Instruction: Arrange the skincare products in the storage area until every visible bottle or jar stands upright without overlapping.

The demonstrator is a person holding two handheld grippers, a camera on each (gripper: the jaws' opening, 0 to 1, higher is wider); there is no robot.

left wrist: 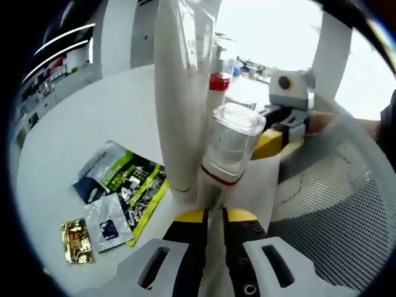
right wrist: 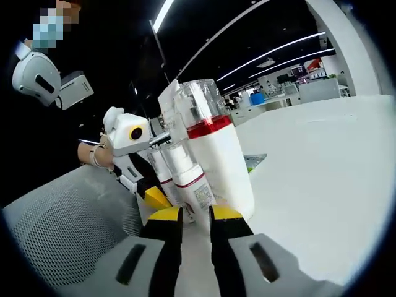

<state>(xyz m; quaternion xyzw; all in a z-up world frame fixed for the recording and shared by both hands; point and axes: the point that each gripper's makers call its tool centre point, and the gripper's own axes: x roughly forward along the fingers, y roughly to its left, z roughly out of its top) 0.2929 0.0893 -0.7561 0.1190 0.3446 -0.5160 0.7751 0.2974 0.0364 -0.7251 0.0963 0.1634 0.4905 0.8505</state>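
I'm standing the skincare bottles together on the white bench. My left tongs point(left wrist: 212, 216) are nearly closed at the clear-capped bottle point(left wrist: 228, 151); I cannot tell if they grip. My right tongs point(right wrist: 194, 216) are narrowed by the red-banded bottle point(right wrist: 216, 161). Next, release gently without toppling them beside the mesh basket point(left wrist: 334, 210).

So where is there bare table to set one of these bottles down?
Bare white table lies beyond the big red-banded bottle in the right gripper view. In the left gripper view there is more behind the sachets, toward the far edge. It is crowded around the bottle cluster by the grey mesh tray, where both claws meet.
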